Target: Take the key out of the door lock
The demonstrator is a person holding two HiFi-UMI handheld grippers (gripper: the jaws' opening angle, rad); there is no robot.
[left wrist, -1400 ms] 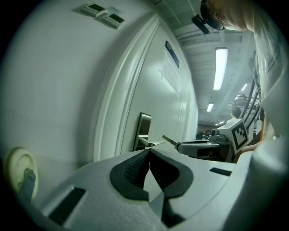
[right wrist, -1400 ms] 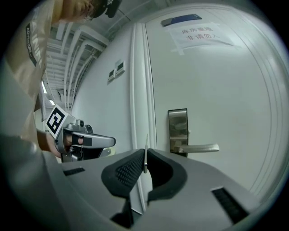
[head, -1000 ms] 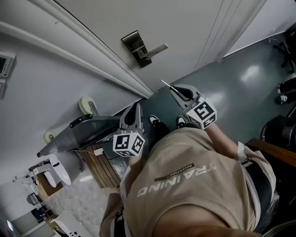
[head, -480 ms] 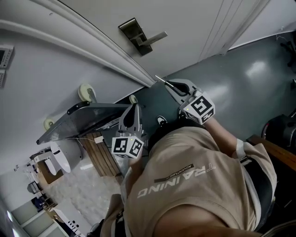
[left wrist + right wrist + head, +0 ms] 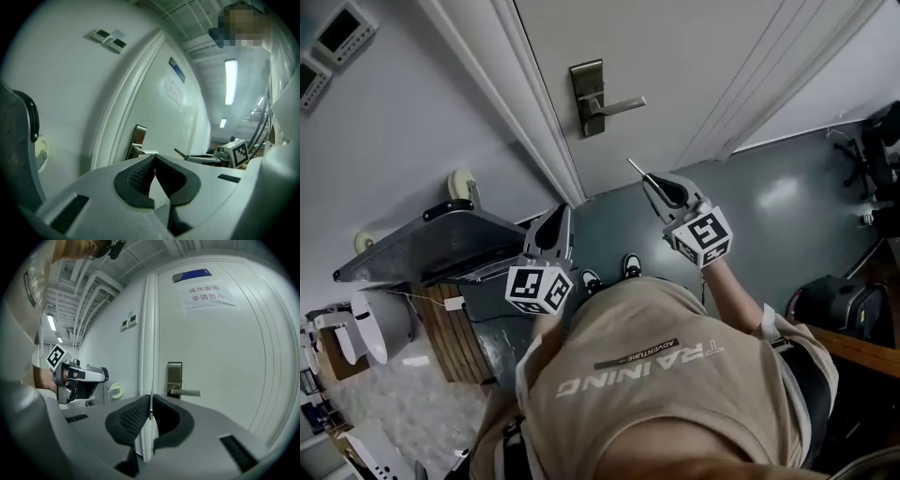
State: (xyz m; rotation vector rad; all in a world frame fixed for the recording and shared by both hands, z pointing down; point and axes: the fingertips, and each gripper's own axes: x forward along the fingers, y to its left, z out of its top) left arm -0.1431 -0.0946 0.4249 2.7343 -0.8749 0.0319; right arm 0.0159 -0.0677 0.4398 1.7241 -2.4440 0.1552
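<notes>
Metal key [image 5: 635,168] still clamped in right gripper [image 5: 650,179] jaws, clear of door lock [image 5: 587,95]; left gripper [image 5: 561,214] lifted slightly, jaws closed, empty; I judge removal done

Open floor [image 5: 750,216] before the door [image 5: 675,47]; lever handle [image 5: 622,102] proud of lock plate [image 5: 585,82].

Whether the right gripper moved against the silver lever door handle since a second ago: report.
Cannot tell: the view swung; the right gripper remains just below the silver lever handle.
</notes>
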